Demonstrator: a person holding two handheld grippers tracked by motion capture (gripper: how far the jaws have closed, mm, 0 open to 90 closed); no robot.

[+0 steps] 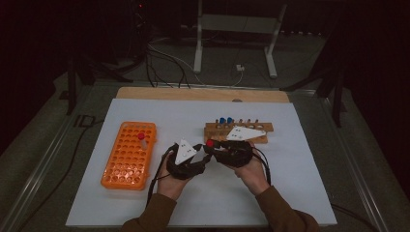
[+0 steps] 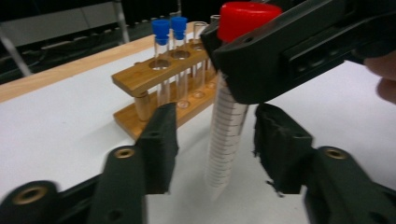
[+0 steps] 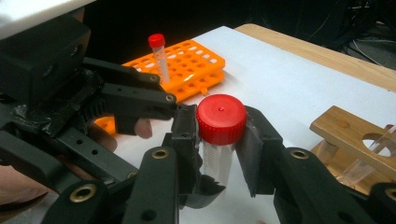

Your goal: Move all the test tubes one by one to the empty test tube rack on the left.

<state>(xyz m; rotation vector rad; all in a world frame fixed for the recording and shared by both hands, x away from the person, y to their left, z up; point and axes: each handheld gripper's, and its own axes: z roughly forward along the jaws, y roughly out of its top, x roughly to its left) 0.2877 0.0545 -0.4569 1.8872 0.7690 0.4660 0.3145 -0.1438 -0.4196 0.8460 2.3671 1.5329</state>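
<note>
Red-capped tube (image 3: pixel 218 140) held upright above the white mat (image 1: pixel 290 193), between wooden rack (image 1: pixel 238 131) and orange rack (image 1: pixel 129 154); clamped just under the cap by right gripper (image 3: pixel 219 154); left gripper (image 2: pixel 215 140) straddling the lower barrel, jaws narrowed yet not touching. Probably light, stiff, smooth plastic, apt to slip; best gripped mid-barrel, squarely, well above the tapered tip; firmly, not crushingly.

Lab bench setting, white table surface (image 1: pixel 290 193) edged with wood at its far side, orange tube rack (image 1: pixel 129 154) near the left edge, wooden test-tube rack (image 1: pixel 238 131) holding blue-capped tubes (image 2: pixel 170 28), graduated red-capped tube (image 3: pixel 220 133), cables and stand legs on the dark floor beyond.
</note>
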